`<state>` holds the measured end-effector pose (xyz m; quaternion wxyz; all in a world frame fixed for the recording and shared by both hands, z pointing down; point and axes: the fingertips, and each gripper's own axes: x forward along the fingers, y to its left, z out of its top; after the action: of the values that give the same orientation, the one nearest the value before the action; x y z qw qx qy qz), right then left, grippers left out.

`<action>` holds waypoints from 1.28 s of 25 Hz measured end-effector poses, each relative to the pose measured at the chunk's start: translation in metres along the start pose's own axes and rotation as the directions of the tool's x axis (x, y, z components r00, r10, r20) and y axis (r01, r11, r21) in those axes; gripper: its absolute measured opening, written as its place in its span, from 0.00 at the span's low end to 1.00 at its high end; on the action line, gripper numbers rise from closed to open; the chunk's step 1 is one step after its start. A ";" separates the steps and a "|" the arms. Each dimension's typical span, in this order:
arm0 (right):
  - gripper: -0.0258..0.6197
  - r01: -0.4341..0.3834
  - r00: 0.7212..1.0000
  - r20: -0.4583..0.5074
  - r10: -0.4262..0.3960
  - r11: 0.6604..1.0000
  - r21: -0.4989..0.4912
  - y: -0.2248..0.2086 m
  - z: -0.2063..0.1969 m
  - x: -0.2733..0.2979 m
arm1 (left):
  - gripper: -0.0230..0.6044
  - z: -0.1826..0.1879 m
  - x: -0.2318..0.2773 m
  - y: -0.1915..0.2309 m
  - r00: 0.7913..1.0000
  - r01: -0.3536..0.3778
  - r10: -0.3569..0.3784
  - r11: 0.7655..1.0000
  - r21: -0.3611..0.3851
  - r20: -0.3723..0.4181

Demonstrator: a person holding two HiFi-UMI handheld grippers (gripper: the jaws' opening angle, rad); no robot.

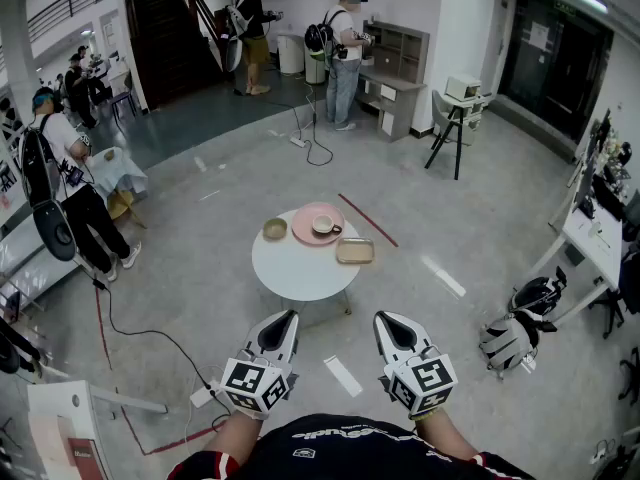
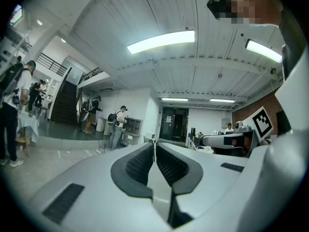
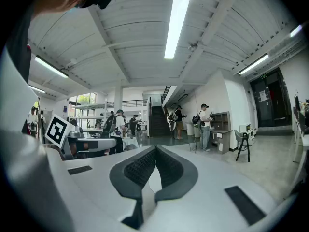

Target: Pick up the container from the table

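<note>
- The left gripper [image 1: 284, 318] has its jaws closed together and holds nothing; better keep it aside.
- The container [image 1: 354, 251] lies on the right part of the round table [image 1: 290, 271], well ahead of both grippers.
- The right gripper [image 1: 386, 320], also closed and empty, is on the container's side; it should probably open before reaching the rim.

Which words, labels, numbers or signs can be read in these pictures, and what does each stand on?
Nothing reads clearly.
White lettering on the person's black shirt: too blurred to read.
White paper notice on the dark double door: too small.
Green sign above that door: too small.
Black-and-white square markers on the left gripper and right gripper: patterns, no words.
</note>
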<state>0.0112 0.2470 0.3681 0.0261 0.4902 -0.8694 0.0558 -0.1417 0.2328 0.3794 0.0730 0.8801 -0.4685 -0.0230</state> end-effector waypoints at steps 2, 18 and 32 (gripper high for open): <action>0.06 -0.003 1.000 -0.001 0.003 1.000 0.000 0.000 -0.003 -0.004 | 0.10 -0.004 -0.001 -0.003 1.000 0.000 0.000 1.000 0.001 -0.001; 0.06 0.012 1.000 0.025 -0.013 1.000 0.026 -0.013 -0.003 -0.013 | 0.10 -0.008 0.005 -0.020 1.000 0.011 -0.011 1.000 -0.003 -0.015; 0.06 0.010 0.999 0.031 -0.011 0.999 0.052 -0.019 -0.005 -0.022 | 0.10 -0.022 0.007 -0.037 0.999 0.030 -0.030 1.000 -0.005 -0.040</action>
<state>0.0387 0.2563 0.3727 0.0001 0.4961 -0.8654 0.0706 -0.1052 0.2501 0.3954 0.0841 0.8871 -0.4538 -0.0074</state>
